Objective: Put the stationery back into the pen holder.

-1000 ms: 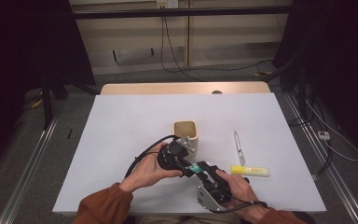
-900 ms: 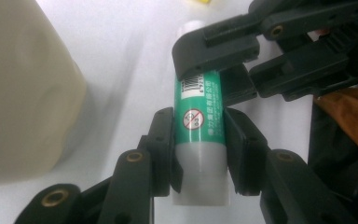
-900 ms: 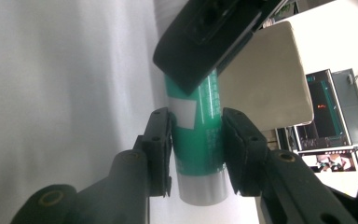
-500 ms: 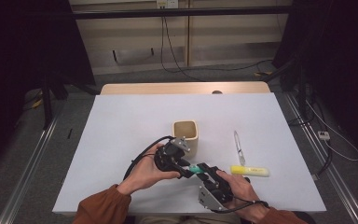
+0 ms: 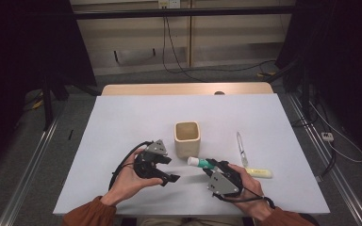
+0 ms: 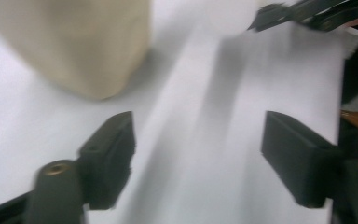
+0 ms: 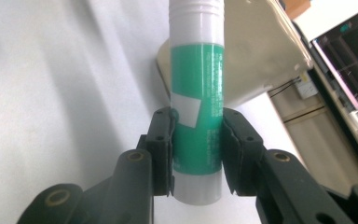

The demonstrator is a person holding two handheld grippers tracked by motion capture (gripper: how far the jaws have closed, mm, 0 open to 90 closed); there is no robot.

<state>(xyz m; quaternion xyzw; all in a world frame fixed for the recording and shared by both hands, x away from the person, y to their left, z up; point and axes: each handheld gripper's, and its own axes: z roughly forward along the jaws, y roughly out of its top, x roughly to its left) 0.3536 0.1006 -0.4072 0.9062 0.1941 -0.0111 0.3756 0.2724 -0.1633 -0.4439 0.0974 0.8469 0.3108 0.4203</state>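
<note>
A green and white glue stick (image 7: 196, 93) is clamped between the pads of my right gripper (image 7: 196, 149), its white cap end pointing towards the beige cup (image 7: 256, 56). In the high view the right gripper (image 5: 217, 165) holds the glue stick (image 5: 199, 162) level, just in front of the cup (image 5: 187, 139). My left gripper (image 5: 168, 169) is to the left of the stick and apart from it. Its jaws have just been opening and have nothing between them. In the left gripper view the left gripper (image 6: 198, 140) stands wide over bare table, near the cup (image 6: 74, 42).
A clear pen (image 5: 241, 146) and a yellow marker (image 5: 259, 173) lie on the white table (image 5: 122, 122), right of the cup. The right gripper's jaws (image 6: 307, 11) show at the top right of the left gripper view. Cables lie on the floor beyond the table.
The left gripper was up against the right gripper at the glue stick. It has drawn away to the left and its jaws have opened. The right gripper has stayed put with the stick.
</note>
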